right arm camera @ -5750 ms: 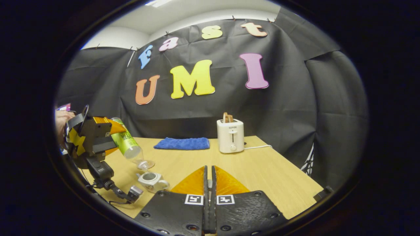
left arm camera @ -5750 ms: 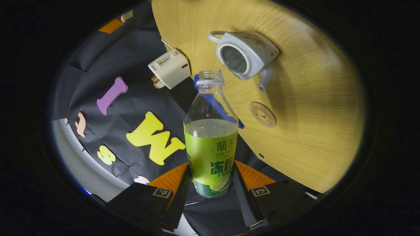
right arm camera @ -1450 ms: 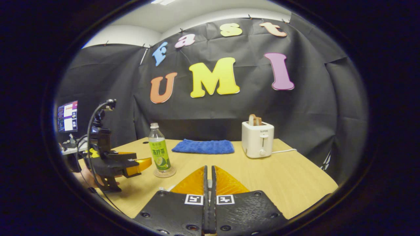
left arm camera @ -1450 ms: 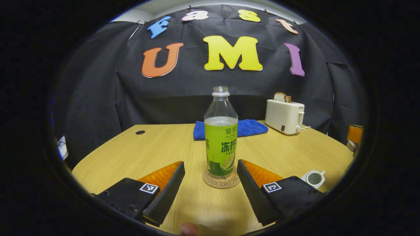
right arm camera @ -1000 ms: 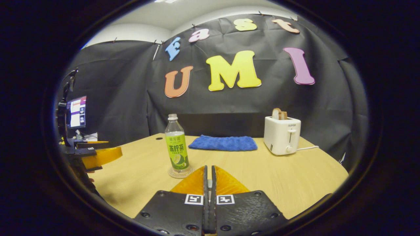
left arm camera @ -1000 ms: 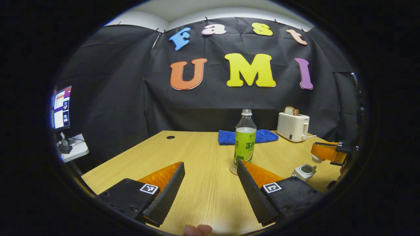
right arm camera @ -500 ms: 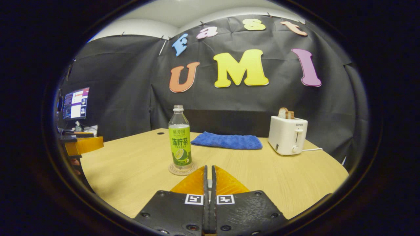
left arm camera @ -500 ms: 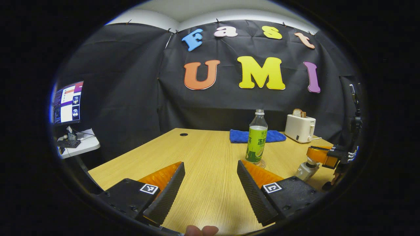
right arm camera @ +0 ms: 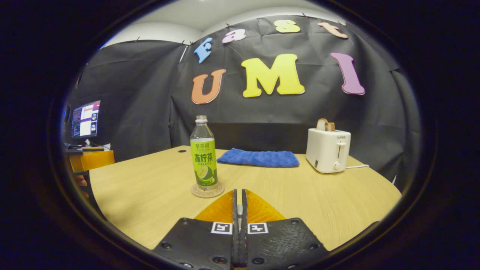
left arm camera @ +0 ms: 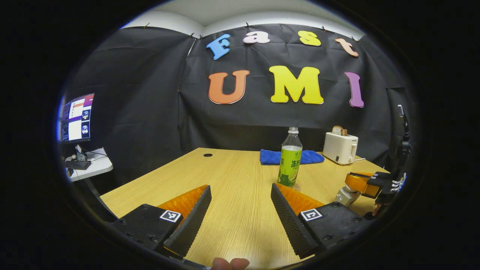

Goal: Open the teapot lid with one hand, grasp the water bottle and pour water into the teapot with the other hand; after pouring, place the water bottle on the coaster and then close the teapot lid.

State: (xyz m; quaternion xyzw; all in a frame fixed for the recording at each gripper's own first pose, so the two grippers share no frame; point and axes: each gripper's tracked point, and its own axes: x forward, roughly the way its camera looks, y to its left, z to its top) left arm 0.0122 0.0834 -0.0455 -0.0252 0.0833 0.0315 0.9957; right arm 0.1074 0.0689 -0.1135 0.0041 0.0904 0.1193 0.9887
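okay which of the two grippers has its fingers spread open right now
The left gripper: its two fingers stand wide apart over the bare wooden table. The right gripper has its fingers pressed together with only a thin slit between.

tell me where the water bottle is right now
The water bottle stands upright on the coaster near the table's middle in the right gripper view, left of the blue cloth and the toaster.

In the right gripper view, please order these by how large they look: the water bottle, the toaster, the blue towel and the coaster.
1. Toaster and water bottle: too alike to rank, and the bottle stands nearer.
2. Blue towel.
3. Coaster, smallest.
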